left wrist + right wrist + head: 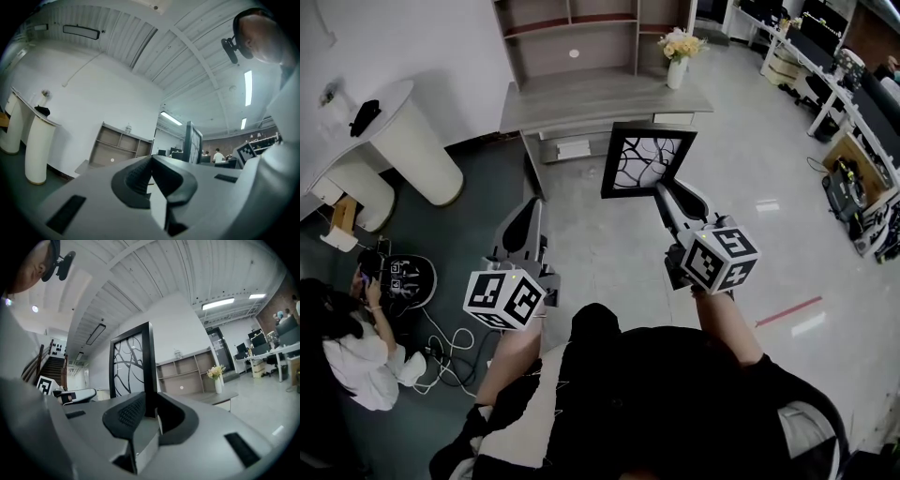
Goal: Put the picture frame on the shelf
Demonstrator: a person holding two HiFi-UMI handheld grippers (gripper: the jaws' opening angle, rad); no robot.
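The picture frame is black with a white, branch-patterned panel, and it stands upright in the air in front of the desk. My right gripper is shut on its lower right edge; in the right gripper view the frame rises straight out of the closed jaws. The grey shelf unit sits on the back of a grey desk, beyond the frame. My left gripper hangs left of the frame, shut on nothing, apart from it. The left gripper view shows its jaws closed, the frame to the right and the shelf ahead.
A white vase of flowers stands on the desk's right end. White rounded counters are at the left. A person sits on the floor at lower left by cables. Office desks line the right side.
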